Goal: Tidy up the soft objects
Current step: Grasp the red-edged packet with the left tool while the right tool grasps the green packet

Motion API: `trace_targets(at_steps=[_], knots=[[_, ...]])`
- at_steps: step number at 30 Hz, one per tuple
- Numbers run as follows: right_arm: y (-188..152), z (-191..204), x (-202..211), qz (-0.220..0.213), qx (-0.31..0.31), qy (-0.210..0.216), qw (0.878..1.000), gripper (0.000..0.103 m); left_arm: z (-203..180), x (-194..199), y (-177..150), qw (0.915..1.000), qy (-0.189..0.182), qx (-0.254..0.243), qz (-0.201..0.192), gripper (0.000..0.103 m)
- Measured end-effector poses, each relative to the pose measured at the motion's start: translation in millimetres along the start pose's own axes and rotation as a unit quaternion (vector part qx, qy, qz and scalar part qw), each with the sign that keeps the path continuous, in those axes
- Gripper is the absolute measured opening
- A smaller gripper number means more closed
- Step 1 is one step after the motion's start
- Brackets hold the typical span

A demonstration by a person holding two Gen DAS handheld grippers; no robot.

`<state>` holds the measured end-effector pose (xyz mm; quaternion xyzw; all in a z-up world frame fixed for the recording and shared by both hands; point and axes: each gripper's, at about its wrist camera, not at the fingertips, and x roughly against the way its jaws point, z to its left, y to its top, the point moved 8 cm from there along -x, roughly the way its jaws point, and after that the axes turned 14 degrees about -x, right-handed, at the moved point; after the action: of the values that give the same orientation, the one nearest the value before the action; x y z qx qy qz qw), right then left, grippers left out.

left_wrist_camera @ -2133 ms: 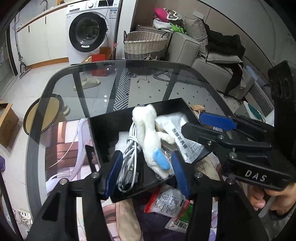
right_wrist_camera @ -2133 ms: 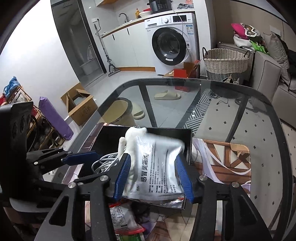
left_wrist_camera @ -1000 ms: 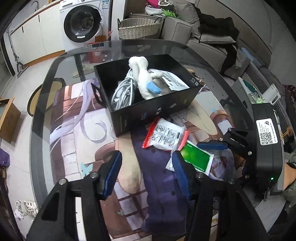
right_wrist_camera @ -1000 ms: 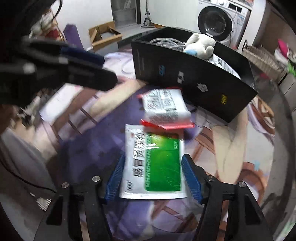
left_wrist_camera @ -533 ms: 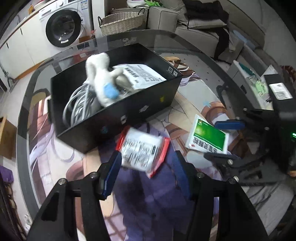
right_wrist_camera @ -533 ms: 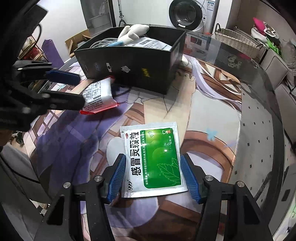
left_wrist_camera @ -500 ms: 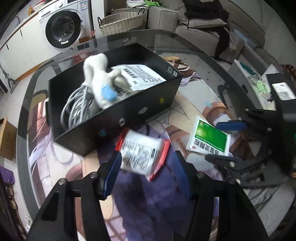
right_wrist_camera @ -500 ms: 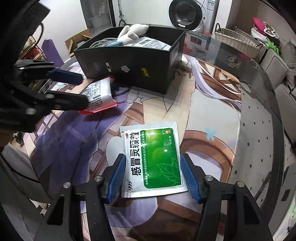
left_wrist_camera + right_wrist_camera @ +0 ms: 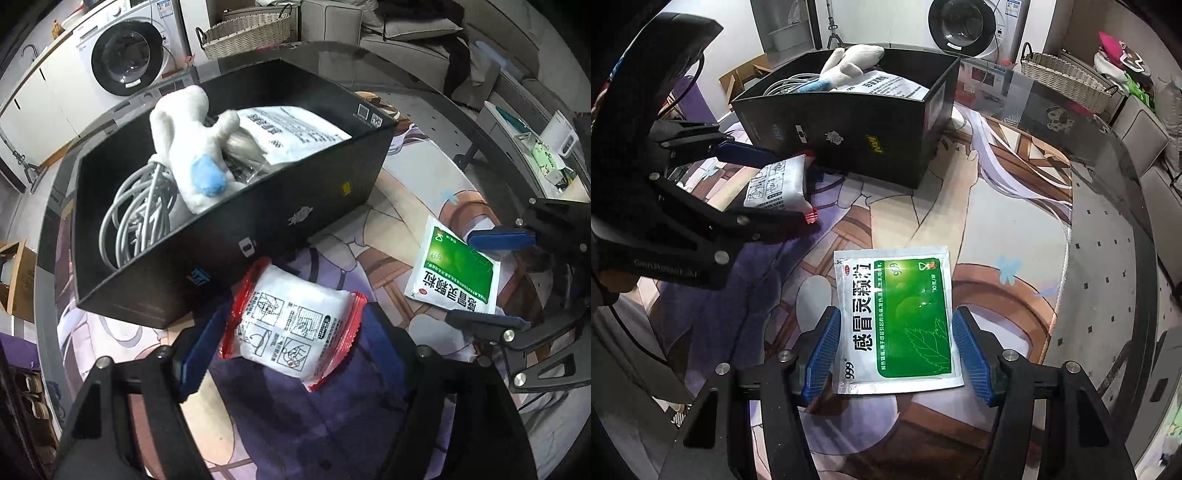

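The left gripper (image 9: 291,341) is standing spread around a red-edged white packet (image 9: 293,325), one blue pad at each of its sides; whether the pads are actually pressing it cannot be told, though seen from the right wrist the packet (image 9: 777,184) is sitting between the left gripper (image 9: 772,184)'s two fingers and looking lifted off the mat. The right gripper (image 9: 897,350) is also standing open, its blue pads (image 9: 822,350) flanking the near end of a green-and-white sachet (image 9: 895,321) that is lying flat on the printed mat (image 9: 997,229); the pads are sitting just beside its edges. Just beyond the red-edged packet, a black box (image 9: 258,229) is resting on the mat, and it is holding a white plush toy (image 9: 188,144) with a blue patch, a coil of grey cable (image 9: 136,218) and a white printed pouch (image 9: 295,133). The mat is covering a glass table (image 9: 1108,206), and behind it a washing machine (image 9: 125,62) and a wicker basket (image 9: 247,33) are standing on the floor.
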<state>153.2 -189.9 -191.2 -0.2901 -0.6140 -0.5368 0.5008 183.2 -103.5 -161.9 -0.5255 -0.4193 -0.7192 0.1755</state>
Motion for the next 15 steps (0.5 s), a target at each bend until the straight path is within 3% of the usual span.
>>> trace_targets(at_steps=[1, 4, 9, 15], knots=[[-0.3, 1.7, 0.1, -0.003, 0.004, -0.002, 1.000, 0.064, 0.1, 2.2, 0.1, 1.0000, 0.007, -0.002, 0.000, 0.054], [-0.6, 11.2, -0.4, -0.010, 0.026, 0.007, 1.000, 0.058, 3.1, 6.3, -6.8, 0.9999, 0.007, 0.009, 0.007, 0.053], [0.4, 28.9, 1.2, -0.008, 0.045, 0.015, 0.999, 0.038, 6.4, 22.4, -26.7, 0.9999, -0.001, 0.015, 0.000, 0.051], [5.5, 46.4, 2.4, -0.009, 0.041, 0.034, 0.999, 0.025, 14.2, 30.4, -42.1, 0.9997, -0.007, 0.023, -0.005, 0.051]])
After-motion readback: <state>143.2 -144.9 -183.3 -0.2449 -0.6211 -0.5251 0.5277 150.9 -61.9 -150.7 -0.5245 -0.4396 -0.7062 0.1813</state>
